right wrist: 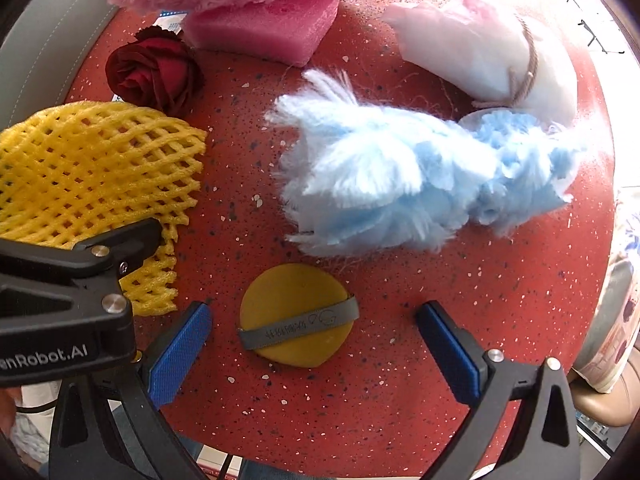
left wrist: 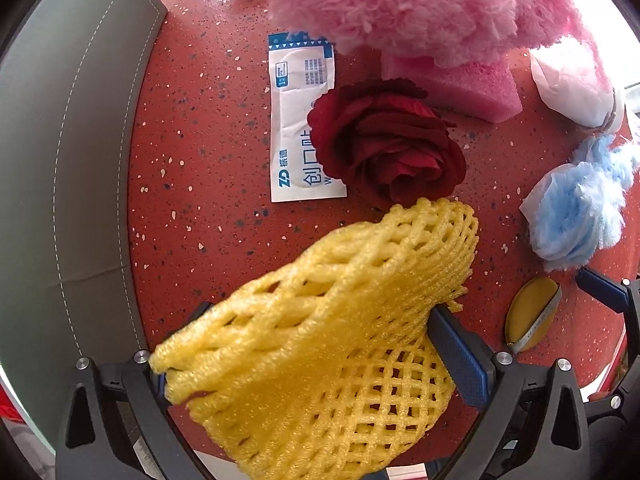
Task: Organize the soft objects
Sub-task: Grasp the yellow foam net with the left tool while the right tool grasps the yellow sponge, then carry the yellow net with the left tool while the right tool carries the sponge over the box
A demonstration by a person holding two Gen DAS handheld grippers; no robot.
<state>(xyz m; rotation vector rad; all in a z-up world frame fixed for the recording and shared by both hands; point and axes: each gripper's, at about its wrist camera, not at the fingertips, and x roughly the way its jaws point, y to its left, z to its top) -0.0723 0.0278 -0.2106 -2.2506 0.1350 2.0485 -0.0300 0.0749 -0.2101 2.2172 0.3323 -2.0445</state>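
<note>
Right now our left gripper (left wrist: 320,360) pinches the yellow net (left wrist: 328,320) between its blue pads (left wrist: 460,356), the net lifted above the red table (left wrist: 200,208). Our right gripper (right wrist: 316,344) hangs spread wide, holding nothing, with the yellow puff (right wrist: 296,314) lying between its fingers. To carry the net well, we judge a light squeeze is enough, since the foam mesh crushes easily, and we should keep it clear of the rose (left wrist: 384,140) just beyond. Past the rose lie a white sachet (left wrist: 298,120), partly under it, a pink sponge (left wrist: 456,88), a blue pompom (right wrist: 420,184), a white pouch (right wrist: 480,52) and a pink plush (left wrist: 400,4) at the far edge. We count one of each, eight soft things in all; a grey mat (left wrist: 72,160) borders the left
</note>
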